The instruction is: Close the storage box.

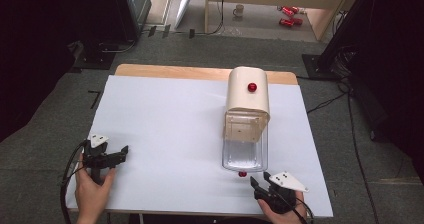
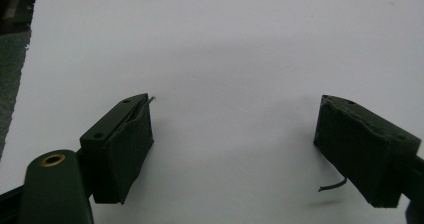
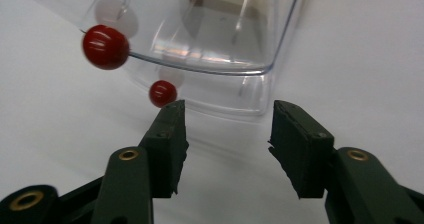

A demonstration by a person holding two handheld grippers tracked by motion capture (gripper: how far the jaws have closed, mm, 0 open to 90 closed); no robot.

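Observation:
A cream box (image 1: 247, 96) with a red knob (image 1: 252, 87) on top stands right of the table's middle. A clear plastic drawer (image 1: 244, 153) sticks out of it toward me, with a red knob (image 1: 242, 174) at its front. My right gripper (image 1: 259, 179) sits just before that drawer, open, with nothing between its jaws. In the right gripper view the gripper (image 3: 227, 109) faces the clear drawer (image 3: 210, 34); its red knob (image 3: 105, 47) lies up and left, and a smaller red ball (image 3: 162, 93) shows just beyond the left jaw. My left gripper (image 1: 122, 153) rests open at the front left, wide apart (image 2: 236, 109) over bare table.
The white table top (image 1: 165, 124) has a wooden strip (image 1: 170, 71) along its far edge. Dark carpet surrounds it. Beyond it, a mug (image 1: 239, 10) and red cans (image 1: 289, 15) lie on the floor. Black stands rise at both far corners.

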